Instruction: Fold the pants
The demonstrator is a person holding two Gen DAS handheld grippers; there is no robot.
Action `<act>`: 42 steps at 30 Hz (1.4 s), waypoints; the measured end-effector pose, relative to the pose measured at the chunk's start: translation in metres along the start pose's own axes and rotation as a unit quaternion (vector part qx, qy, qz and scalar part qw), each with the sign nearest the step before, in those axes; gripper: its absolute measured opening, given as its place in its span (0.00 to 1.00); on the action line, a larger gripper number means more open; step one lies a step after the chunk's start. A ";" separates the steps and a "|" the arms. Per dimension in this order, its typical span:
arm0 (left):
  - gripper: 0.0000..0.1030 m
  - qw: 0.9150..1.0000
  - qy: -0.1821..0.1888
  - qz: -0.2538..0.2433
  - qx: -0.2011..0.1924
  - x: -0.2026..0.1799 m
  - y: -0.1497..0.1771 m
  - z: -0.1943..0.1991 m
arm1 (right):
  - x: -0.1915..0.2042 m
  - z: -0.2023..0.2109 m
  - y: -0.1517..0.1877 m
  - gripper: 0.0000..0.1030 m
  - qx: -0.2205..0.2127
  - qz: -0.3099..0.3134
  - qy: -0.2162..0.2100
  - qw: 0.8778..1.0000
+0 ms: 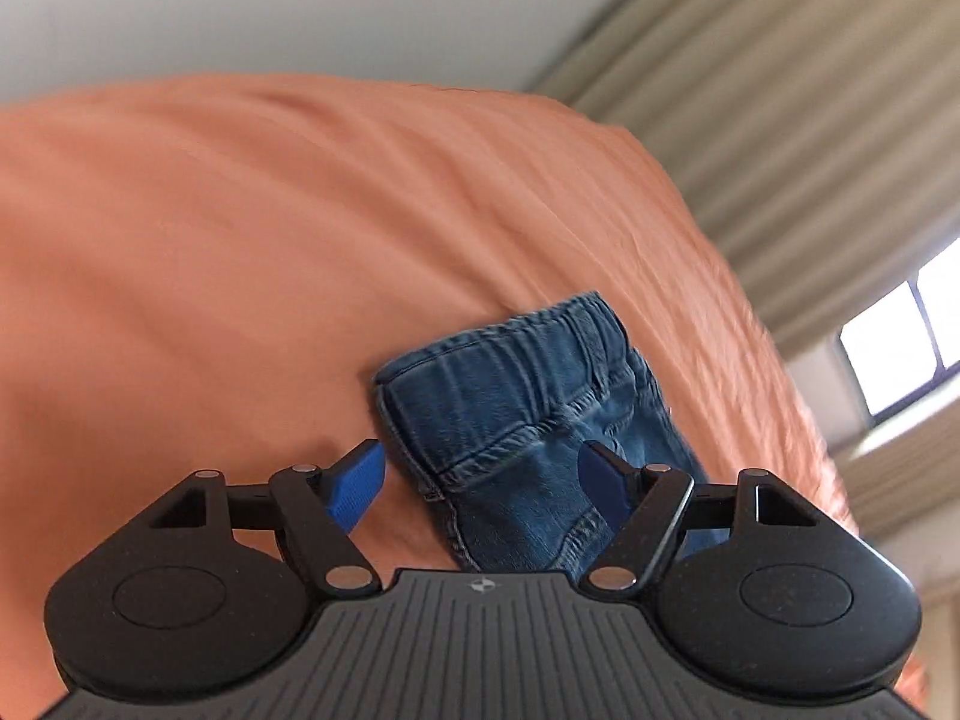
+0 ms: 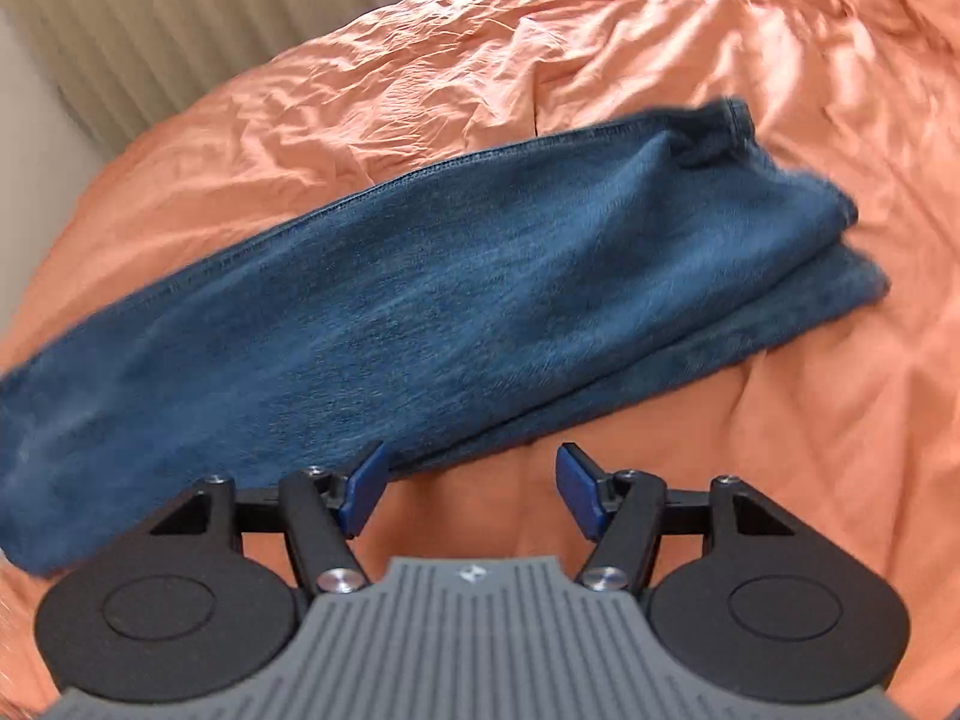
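Blue denim pants (image 2: 420, 300) lie on an orange bedsheet (image 2: 600, 48), the two legs laid one over the other. In the left wrist view their elastic waistband end (image 1: 510, 372) points away from me. My left gripper (image 1: 483, 486) hovers over that waist end with its jaws wide apart; the pads do not press the cloth, so it is open. In the right wrist view the legs run from lower left to the hems (image 2: 738, 120) at upper right. My right gripper (image 2: 471, 492) is open just in front of the near edge of the legs, holding nothing.
The orange sheet (image 1: 240, 240) is wrinkled and covers the whole bed. Beige curtains (image 1: 780, 90) and a window (image 1: 900, 342) stand beyond the bed's right side in the left wrist view. A curtain (image 2: 150, 30) also hangs past the bed's far left in the right wrist view.
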State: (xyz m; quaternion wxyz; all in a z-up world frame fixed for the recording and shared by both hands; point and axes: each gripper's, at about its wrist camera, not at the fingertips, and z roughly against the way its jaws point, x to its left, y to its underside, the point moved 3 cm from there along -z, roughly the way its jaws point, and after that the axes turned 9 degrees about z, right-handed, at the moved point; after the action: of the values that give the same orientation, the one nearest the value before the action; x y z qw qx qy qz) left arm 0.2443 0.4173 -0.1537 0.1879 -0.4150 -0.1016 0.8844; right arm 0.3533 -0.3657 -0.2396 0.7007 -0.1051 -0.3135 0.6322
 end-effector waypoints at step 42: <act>0.57 0.943 -0.120 -0.301 -0.079 -0.125 0.061 -0.015 | -0.189 0.061 -0.035 0.37 -0.145 -0.261 -0.028 0.954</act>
State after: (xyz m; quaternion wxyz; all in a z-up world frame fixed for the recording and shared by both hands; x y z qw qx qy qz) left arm 0.3135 0.3100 -0.0969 0.3986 -0.2696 -0.3134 0.8186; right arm 0.3464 -0.5667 -0.2313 0.8096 -0.1026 -0.4378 0.3774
